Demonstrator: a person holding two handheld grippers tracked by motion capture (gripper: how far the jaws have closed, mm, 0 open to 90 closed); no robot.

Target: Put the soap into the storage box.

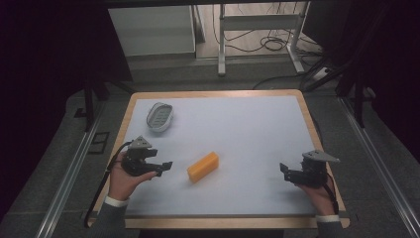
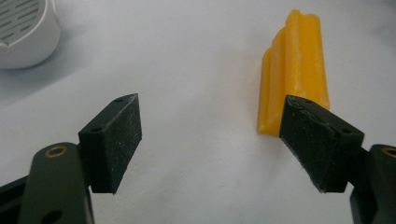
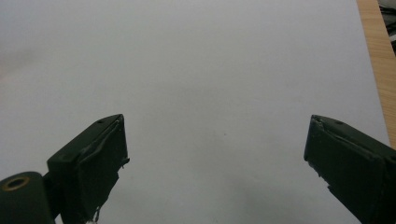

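Surface: white table point(image 1: 247, 139) under both my grippers.
Left gripper point(image 1: 166, 166): jaws apart, nothing held.
Yellow block point(image 1: 203, 166): just ahead of it, beside one jaw.
Right gripper point(image 1: 283, 171): jaws wide, nothing held.

In the left gripper view the white slotted dish point(image 2: 23, 35) runs off the top-left corner, so barely a quarter of it shows. Just right of the dish, the orange block point(image 2: 292, 70) has its near corner hidden behind one black jaw. From above, the person's sleeves point(image 1: 111, 220) are cut by the bottom edge.
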